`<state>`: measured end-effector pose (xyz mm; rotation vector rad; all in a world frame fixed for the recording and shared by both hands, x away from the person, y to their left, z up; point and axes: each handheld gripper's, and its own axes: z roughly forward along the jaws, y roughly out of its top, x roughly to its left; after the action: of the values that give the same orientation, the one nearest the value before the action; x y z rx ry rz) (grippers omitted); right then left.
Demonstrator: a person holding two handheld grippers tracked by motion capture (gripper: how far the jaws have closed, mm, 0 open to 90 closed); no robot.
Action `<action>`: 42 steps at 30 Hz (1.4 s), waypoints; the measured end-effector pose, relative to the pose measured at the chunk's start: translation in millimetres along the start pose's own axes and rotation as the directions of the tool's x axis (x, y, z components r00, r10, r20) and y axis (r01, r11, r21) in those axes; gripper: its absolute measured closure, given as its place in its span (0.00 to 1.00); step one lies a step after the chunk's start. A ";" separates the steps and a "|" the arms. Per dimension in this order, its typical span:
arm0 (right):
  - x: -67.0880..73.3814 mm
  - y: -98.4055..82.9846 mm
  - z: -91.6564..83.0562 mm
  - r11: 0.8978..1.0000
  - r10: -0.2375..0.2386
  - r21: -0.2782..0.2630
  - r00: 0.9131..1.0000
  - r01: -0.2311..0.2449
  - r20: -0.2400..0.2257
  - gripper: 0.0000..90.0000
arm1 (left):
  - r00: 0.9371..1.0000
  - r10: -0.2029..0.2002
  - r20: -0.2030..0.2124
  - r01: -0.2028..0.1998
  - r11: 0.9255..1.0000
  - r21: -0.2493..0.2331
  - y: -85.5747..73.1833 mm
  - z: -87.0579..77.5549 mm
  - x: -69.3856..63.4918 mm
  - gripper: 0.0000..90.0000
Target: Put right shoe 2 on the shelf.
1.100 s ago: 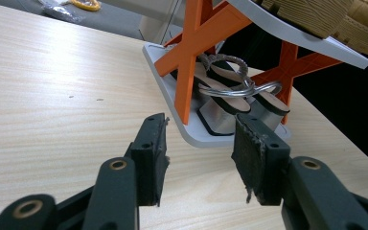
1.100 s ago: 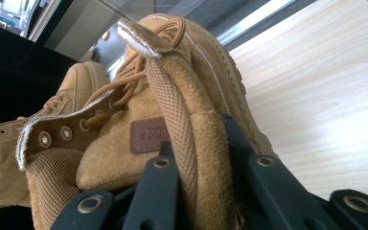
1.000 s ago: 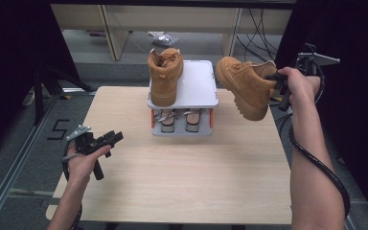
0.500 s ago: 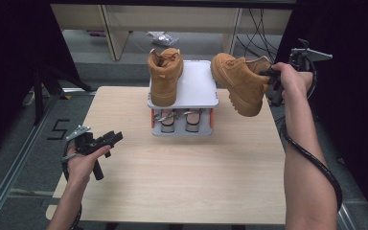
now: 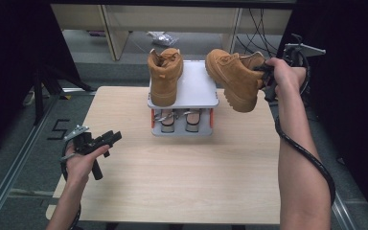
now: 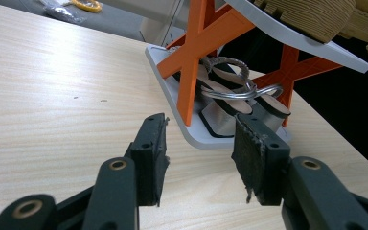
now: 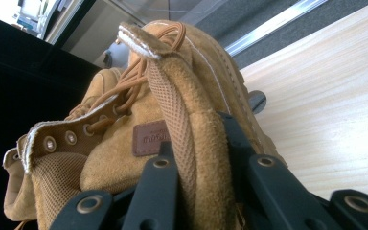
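The step in hand looks like setting the second boot on the rack beside its mate. The right gripper (image 5: 264, 79) is clamped on the padded collar at the heel of a tan boot (image 5: 232, 79), one jaw inside the collar and one outside, as the right gripper view shows; the boot hangs in the air with its toe up and its sole tilted, just off the right edge of the rack's white top shelf (image 5: 199, 93). The other tan boot (image 5: 164, 76) stands upright on the left half of that shelf, so the right half lies bare and is the likely landing place. The next move probably calls for carrying the held boot leftward over that bare half, levelling the sole, and lowering it without nudging the standing boot or catching the shelf's right edge. A pair of sandals (image 5: 182, 119) sits on the lower shelf, between the orange cross-braces (image 6: 199, 52), out of the way. The left gripper (image 5: 106, 140) rests near the left edge of the wooden table (image 5: 182, 182), its jaws parted and holding nothing, well apart from the rack. The table's near half offers wide room, while the far edge lies close behind the rack.
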<state>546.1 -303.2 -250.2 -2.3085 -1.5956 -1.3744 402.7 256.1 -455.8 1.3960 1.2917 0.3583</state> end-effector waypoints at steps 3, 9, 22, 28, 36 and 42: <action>2.9 -0.4 3.7 1.000 0.010 -0.009 1.000 -0.010 -0.012 0.89 | 1.000 -0.002 0.001 0.002 1.000 0.002 -0.4 0.2 0.3 0.60; 11.5 0.3 6.7 0.999 0.038 -0.008 0.999 -0.038 -0.013 0.89 | 1.000 -0.001 0.004 0.001 1.000 0.002 -0.4 0.1 0.0 0.60; 25.4 -2.5 22.9 1.000 0.012 0.001 1.000 -0.012 -0.009 0.89 | 1.000 -0.006 -0.002 0.006 1.000 -0.002 0.4 -1.7 2.4 0.60; 35.3 -4.7 32.6 1.000 0.013 0.012 1.000 -0.013 -0.019 0.89 | 1.000 -0.009 -0.002 0.009 1.000 -0.007 0.7 -2.2 4.2 0.60; 47.7 -8.5 44.1 1.000 -0.001 -0.005 1.000 0.001 -0.021 0.88 | 1.000 -0.009 -0.003 0.009 1.000 -0.009 1.4 -3.3 4.4 0.60; 56.7 -9.6 51.3 1.000 -0.007 0.016 1.000 0.007 -0.011 0.88 | 1.000 -0.011 -0.004 0.011 1.000 -0.010 1.4 -3.4 5.5 0.60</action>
<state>576.9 -232.6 -248.5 -2.2846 -1.6070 -1.3677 402.6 262.7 -456.0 1.3792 1.2988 0.3596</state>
